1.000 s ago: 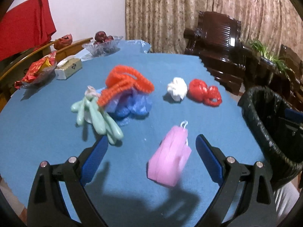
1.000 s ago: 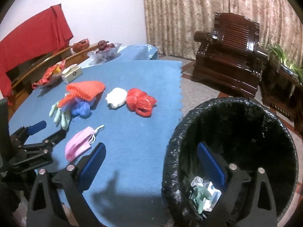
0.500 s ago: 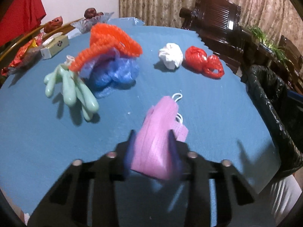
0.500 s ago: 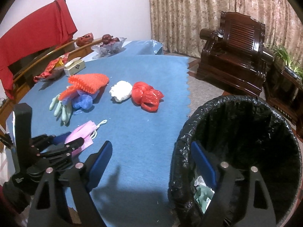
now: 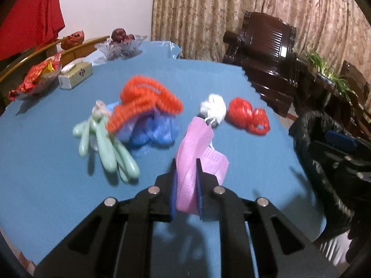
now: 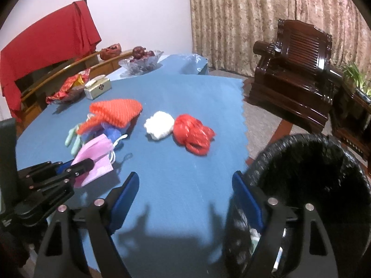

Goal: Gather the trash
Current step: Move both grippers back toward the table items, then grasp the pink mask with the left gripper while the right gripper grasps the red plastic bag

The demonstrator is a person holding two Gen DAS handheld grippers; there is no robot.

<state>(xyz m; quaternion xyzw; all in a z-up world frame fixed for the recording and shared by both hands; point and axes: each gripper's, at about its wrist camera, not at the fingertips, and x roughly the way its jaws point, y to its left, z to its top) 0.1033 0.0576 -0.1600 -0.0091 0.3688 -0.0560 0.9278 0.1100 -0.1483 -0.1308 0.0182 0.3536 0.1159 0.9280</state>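
A blue-covered table [image 6: 185, 180] is carrying a red bag [image 6: 192, 134] near its right edge, a white wad [image 6: 160, 127] lying just beside.

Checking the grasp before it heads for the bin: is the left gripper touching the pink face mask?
Touching. In the left wrist view the left gripper has just closed, its blue pads pressing both sides of the pink face mask.

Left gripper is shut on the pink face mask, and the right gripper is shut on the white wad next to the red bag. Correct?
Not quite. The left gripper is shut on the pink face mask, but the right gripper holds nothing: the right wrist view shows its jaws wide apart, with the white wad lying untouched beside the red bag.
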